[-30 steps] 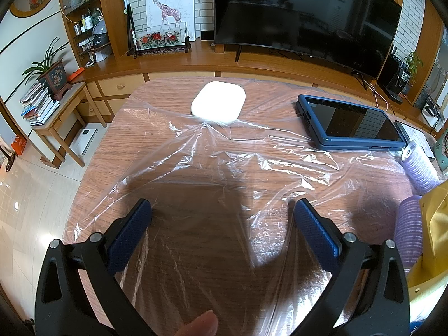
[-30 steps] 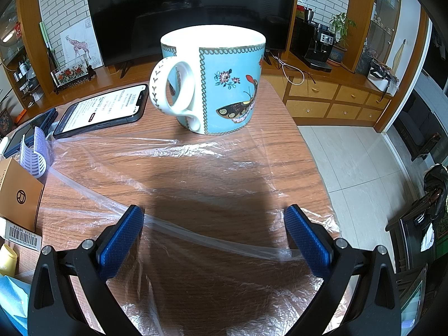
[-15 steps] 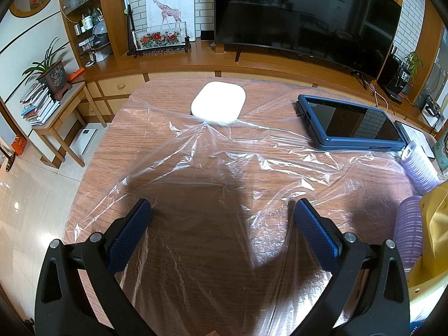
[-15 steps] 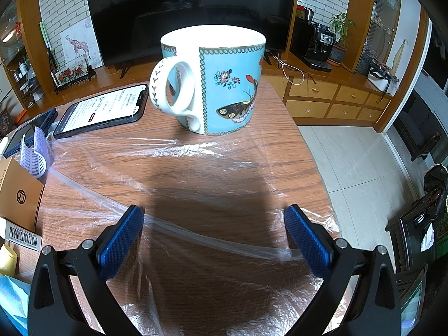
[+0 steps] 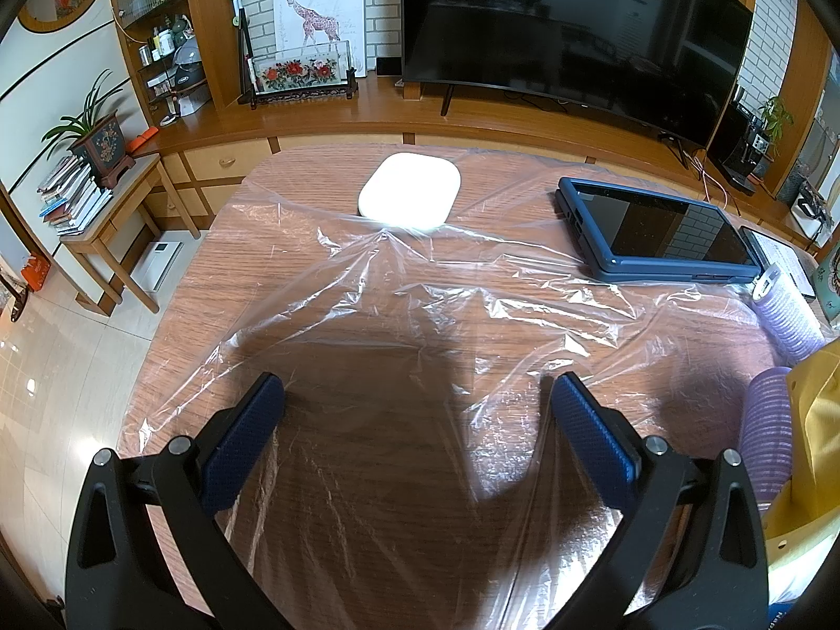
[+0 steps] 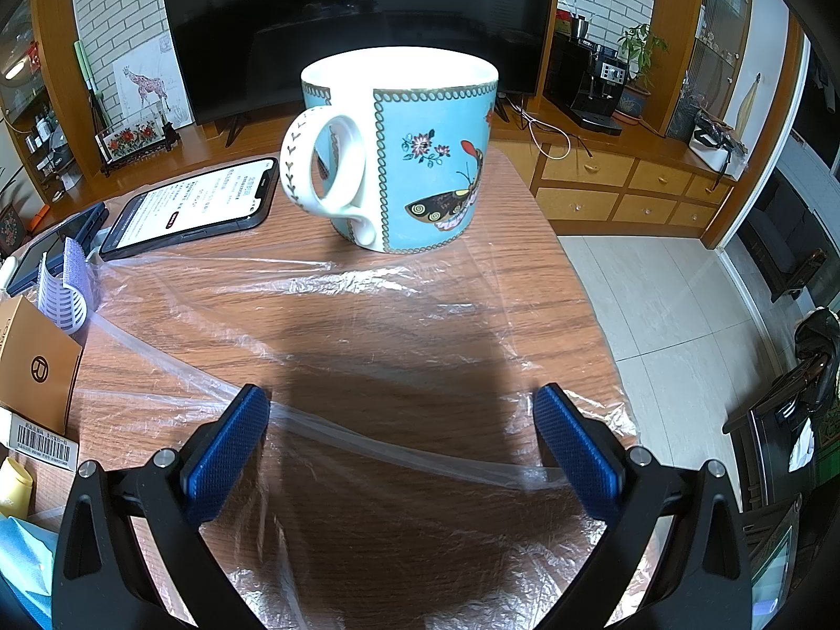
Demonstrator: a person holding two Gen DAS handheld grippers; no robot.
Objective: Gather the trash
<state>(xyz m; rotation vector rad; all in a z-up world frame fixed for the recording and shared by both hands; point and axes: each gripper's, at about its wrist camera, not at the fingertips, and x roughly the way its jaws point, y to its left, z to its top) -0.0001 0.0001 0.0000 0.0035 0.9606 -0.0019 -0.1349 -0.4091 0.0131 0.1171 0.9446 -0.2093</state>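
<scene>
A large sheet of clear plastic film [image 5: 420, 315] lies crumpled over the wooden table [image 5: 294, 178]; it also shows in the right wrist view [image 6: 367, 325]. My left gripper [image 5: 417, 409] is open and empty, just above the film near the table's front. My right gripper [image 6: 401, 420] is open and empty above the film, with a folded ridge of it running between the fingers. A cardboard box [image 6: 31, 362] with a barcode label, a yellow packet [image 5: 808, 420] and blue wrapping [image 6: 21, 551] lie at the edges.
A white pad [image 5: 409, 198], a blue-cased tablet [image 5: 656, 231] and purple hair rollers [image 5: 787, 315] rest on the table. A blue butterfly mug [image 6: 399, 147] and a lit phone [image 6: 194, 205] stand ahead of the right gripper. A TV cabinet stands beyond; tiled floor on both sides.
A fingertip at the bottom edge of the left wrist view has gone out of sight. Neither gripper has moved.
</scene>
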